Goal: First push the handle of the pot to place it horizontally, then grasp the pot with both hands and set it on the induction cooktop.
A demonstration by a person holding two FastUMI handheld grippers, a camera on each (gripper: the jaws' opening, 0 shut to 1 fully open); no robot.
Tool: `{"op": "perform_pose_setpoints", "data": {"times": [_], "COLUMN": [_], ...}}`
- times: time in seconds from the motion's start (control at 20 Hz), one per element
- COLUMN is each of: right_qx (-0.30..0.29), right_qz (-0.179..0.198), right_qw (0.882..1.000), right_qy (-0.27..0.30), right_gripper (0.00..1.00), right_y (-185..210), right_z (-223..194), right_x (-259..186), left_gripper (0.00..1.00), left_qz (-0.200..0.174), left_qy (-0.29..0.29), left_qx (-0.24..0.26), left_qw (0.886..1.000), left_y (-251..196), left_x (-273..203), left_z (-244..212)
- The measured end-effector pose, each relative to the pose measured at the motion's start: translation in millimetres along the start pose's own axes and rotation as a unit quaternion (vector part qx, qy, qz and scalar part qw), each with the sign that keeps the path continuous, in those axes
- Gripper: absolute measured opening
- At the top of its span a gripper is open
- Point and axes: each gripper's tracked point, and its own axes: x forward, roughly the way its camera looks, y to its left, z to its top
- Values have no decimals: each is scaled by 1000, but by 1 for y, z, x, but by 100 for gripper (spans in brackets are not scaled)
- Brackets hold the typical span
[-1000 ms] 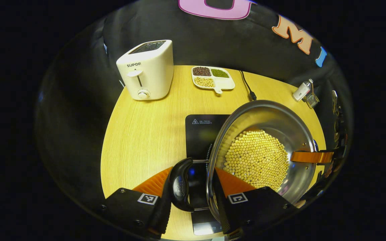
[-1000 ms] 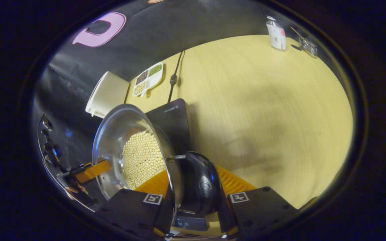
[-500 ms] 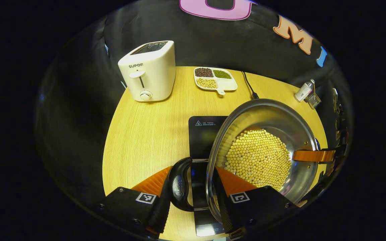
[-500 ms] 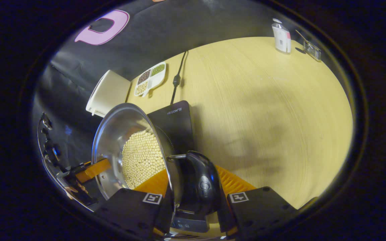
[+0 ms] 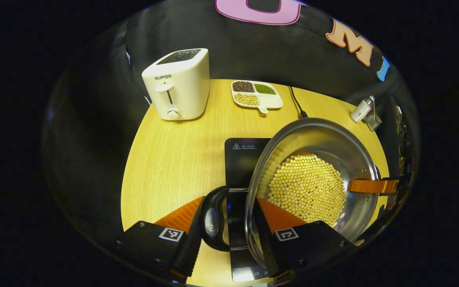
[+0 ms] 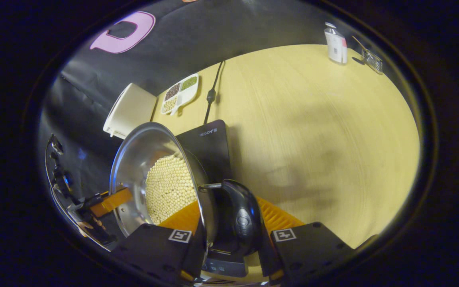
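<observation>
A steel pot (image 5: 317,139) with soybeans (image 5: 307,187) in it hangs between both grippers over the black induction cooktop (image 5: 241,159). My left gripper (image 5: 229,199) is shut on the pot's black side handle (image 5: 212,219) and rim, one orange finger inside the pot. Across the bowl, an orange finger of the right gripper (image 5: 373,186) reaches over the far rim. In the right gripper view, my right gripper (image 6: 229,203) is shut on the other black handle (image 6: 240,219) of the pot (image 6: 138,155), above the cooktop (image 6: 209,143). The left gripper's finger (image 6: 112,201) shows at the far rim.
On the wooden table (image 5: 173,159) a white toaster (image 5: 177,85) stands at the back left, with a divided dish of beans (image 5: 256,95) beside it. The cooktop's cord (image 5: 295,101) runs to the back. A small bottle (image 6: 335,42) and a clear holder (image 6: 369,59) stand far right.
Both grippers keep their hold on the handles. The pot has drifted slightly over the cooktop, and the table things have shifted a little in both views.
</observation>
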Motion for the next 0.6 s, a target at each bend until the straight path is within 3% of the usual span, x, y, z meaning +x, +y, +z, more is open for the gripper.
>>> {"op": "perform_pose_setpoints", "data": {"times": [0.05, 0.1, 0.15, 0.25, 0.3, 0.35, 0.4, 0.45, 0.5, 0.55, 0.6], "right_qx": [-4, -8, -14, -26, -31, -35, -39, -42, -44, -45, -45], "right_qz": [4, 10, 10, 12, 12, 11, 11, 11, 10, 10, 9], "right_qw": [1000, 1000, 1000, 999, 998, 998, 998, 997, 997, 996, 995], "right_qy": [-2, -11, -21, -40, -46, -52, -57, -62, -68, -75, -84], "right_gripper": [65, 60, 73, 98, 94, 100, 94, 100, 94, 100, 100], "right_y": [1, 3, 4, 3, 2, 1, 0, 0, 1, 0, 0], "right_z": [2, 3, 5, 8, 9, 11, 11, 12, 12, 15, 17], "right_x": [-4, -5, -6, -13, -16, -19, -21, -23, -26, -30, -34], "left_gripper": [70, 72, 73, 100, 98, 98, 100, 98, 98, 98, 98], "left_qz": [3, 9, 14, 17, 14, 12, 11, 11, 14, 18, 22], "left_qy": [-8, -17, -34, -59, -69, -74, -81, -87, -93, -97, -101], "left_qx": [-7, -18, -28, -45, -50, -55, -59, -61, -61, -59, -57], "left_qw": [1000, 1000, 999, 997, 996, 996, 995, 994, 994, 993, 993], "left_y": [-1, 1, 2, 1, -1, -3, -4, -4, -2, -1, 0], "left_x": [0, 1, -1, -4, -6, -10, -12, -14, -17, -19, -21], "left_z": [1, 3, 8, 13, 14, 15, 16, 17, 18, 17, 18]}}
